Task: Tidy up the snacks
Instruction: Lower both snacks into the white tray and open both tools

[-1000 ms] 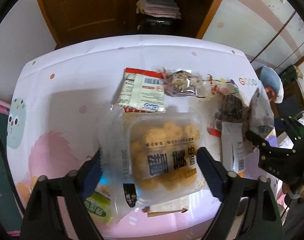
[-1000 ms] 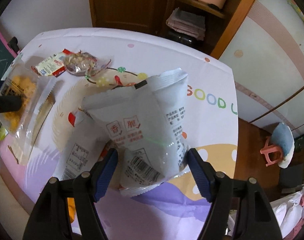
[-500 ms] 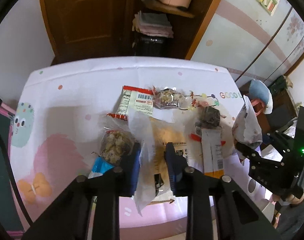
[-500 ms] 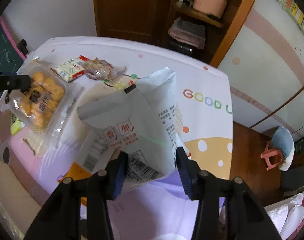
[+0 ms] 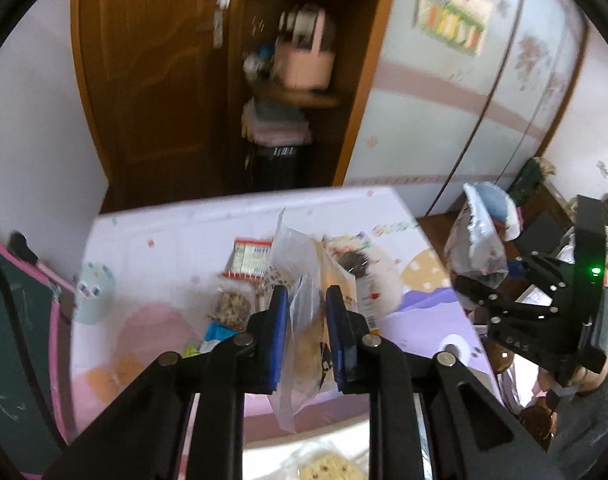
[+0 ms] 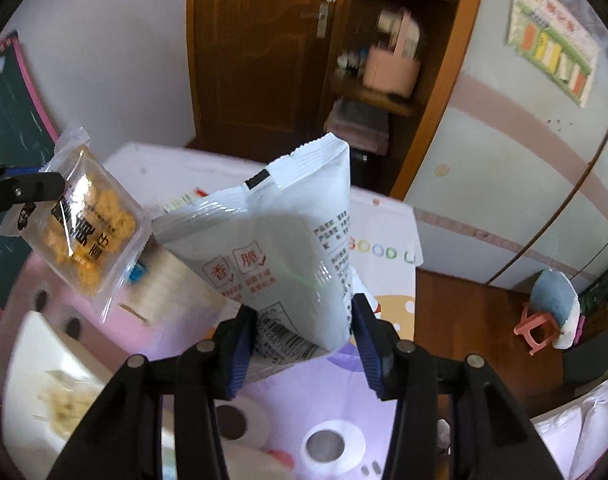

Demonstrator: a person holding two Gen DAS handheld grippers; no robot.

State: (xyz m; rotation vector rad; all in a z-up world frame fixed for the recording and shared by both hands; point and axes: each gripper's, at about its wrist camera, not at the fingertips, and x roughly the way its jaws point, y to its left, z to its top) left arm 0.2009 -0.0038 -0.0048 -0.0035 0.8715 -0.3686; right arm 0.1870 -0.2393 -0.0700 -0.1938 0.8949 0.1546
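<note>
My left gripper [image 5: 304, 308] is shut on a clear pack of yellow fried snacks [image 5: 308, 320] and holds it edge-on, lifted well above the table; the pack also shows in the right wrist view [image 6: 88, 232]. My right gripper [image 6: 300, 332] is shut on a large white puffed snack bag [image 6: 280, 248], held up off the table; it also shows in the left wrist view [image 5: 476, 244]. Several small snack packs lie on the table: a red-and-white packet [image 5: 250, 258] and a clear bag of brown bits [image 5: 232, 306].
The table [image 5: 144, 248] has a pastel cartoon cloth. A white box [image 6: 36, 384] with pale snacks inside sits at the near edge. A wooden door and shelf unit [image 5: 296, 80] stand behind the table. A small pink stool [image 6: 536, 328] stands on the floor at right.
Both grippers have risen higher above the table with their packs. The left gripper closed on the fried snack pack a second ago and lifted it; the right closed on the white bag.
</note>
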